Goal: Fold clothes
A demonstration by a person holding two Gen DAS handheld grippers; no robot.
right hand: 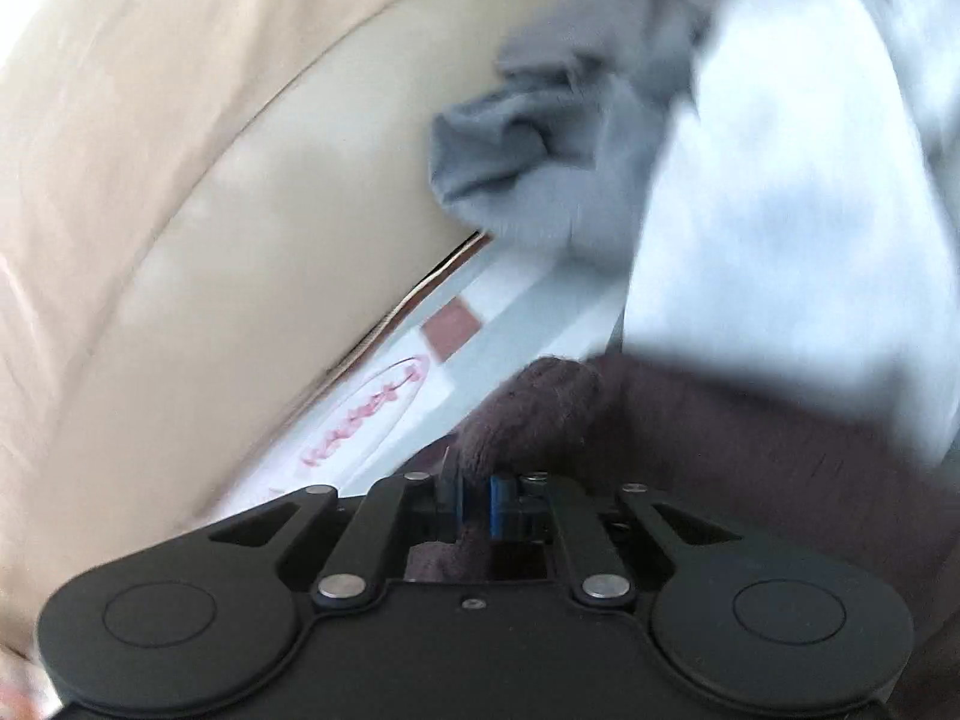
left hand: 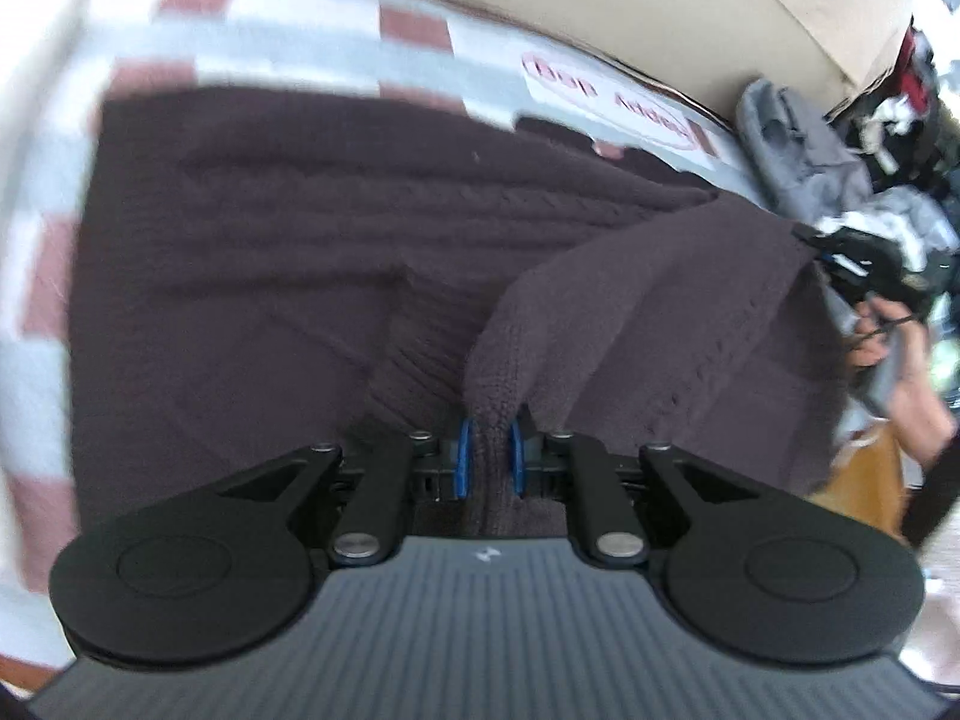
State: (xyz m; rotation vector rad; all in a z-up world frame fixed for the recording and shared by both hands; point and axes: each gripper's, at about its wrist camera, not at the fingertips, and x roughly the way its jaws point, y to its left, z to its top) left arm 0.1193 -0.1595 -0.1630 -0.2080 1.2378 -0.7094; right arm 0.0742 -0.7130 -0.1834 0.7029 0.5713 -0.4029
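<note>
A dark brown knitted sweater [left hand: 252, 252] lies spread over a checked blanket [left hand: 252, 30]. My left gripper [left hand: 489, 456] is shut on a lifted fold of the sweater, the knit pinched between its blue pads [left hand: 462, 456]. That fold stretches to the right, where my right gripper [left hand: 840, 258] holds its other corner. In the right wrist view my right gripper [right hand: 477, 504] is shut on a bunch of the same brown sweater [right hand: 540, 408], which bulges up past the blue pads [right hand: 498, 498].
A cream padded headboard [right hand: 180, 240] runs along the far side of the blanket. A grey garment [right hand: 540, 132] and a pale blue-white cloth [right hand: 810, 210] are piled at the right. A hand [left hand: 900, 372] grips the right tool. Cluttered items [left hand: 912, 78] sit beyond.
</note>
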